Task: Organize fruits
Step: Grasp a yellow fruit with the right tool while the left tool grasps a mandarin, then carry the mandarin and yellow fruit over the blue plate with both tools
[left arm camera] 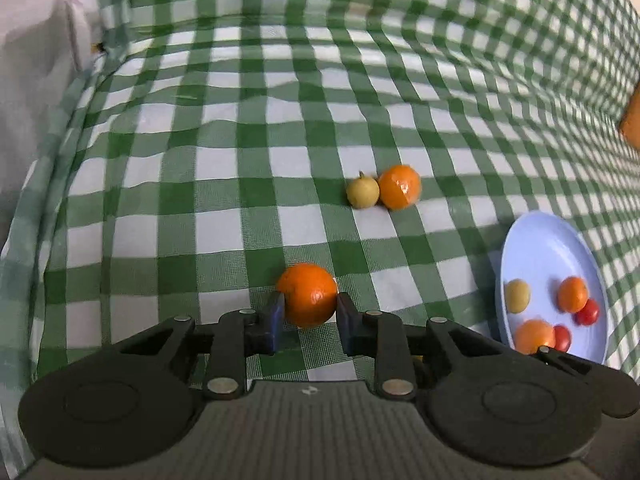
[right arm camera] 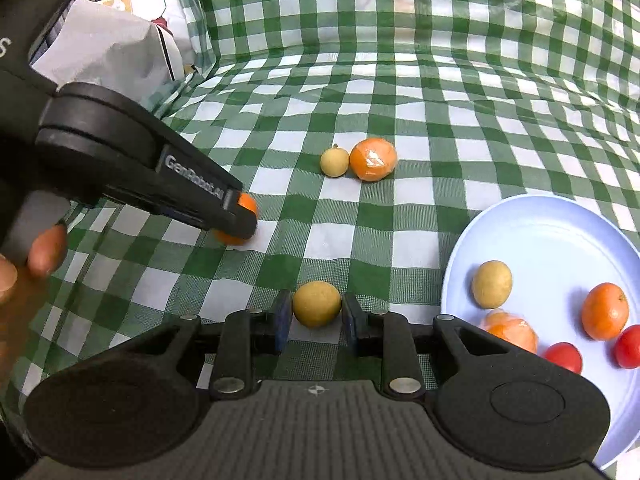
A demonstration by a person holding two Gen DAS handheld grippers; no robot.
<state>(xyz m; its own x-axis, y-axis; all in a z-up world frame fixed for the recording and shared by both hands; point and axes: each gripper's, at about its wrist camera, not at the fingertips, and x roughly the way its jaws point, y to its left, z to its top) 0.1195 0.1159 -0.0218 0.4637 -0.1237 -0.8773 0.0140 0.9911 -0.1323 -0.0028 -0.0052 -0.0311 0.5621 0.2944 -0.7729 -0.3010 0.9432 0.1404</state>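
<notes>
My left gripper [left arm camera: 309, 307] is shut on an orange mandarin [left arm camera: 307, 294], its blue pads pressing both sides just above the checked cloth. From the right wrist view the same mandarin [right arm camera: 244, 208] peeks out behind the left gripper's black fingers [right arm camera: 240, 220]. My right gripper [right arm camera: 316, 312] is shut on a yellow-green round fruit [right arm camera: 317, 303]. A pale blue plate [left arm camera: 532, 240] [right arm camera: 540, 232] at the right holds a yellow fruit [right arm camera: 492, 284], two oranges and two red tomatoes. On the cloth farther off, a small yellow fruit [left arm camera: 362, 192] [right arm camera: 334, 162] touches a wrapped orange [left arm camera: 400, 187] [right arm camera: 373, 159].
Green-and-white checked cloth [left arm camera: 240, 140] covers the table and rises at the back. White paper or bags [right arm camera: 112, 44] lie at the far left edge. A person's fingers [right arm camera: 44, 256] hold the left gripper's handle. An orange object [left arm camera: 632, 120] shows at the right border.
</notes>
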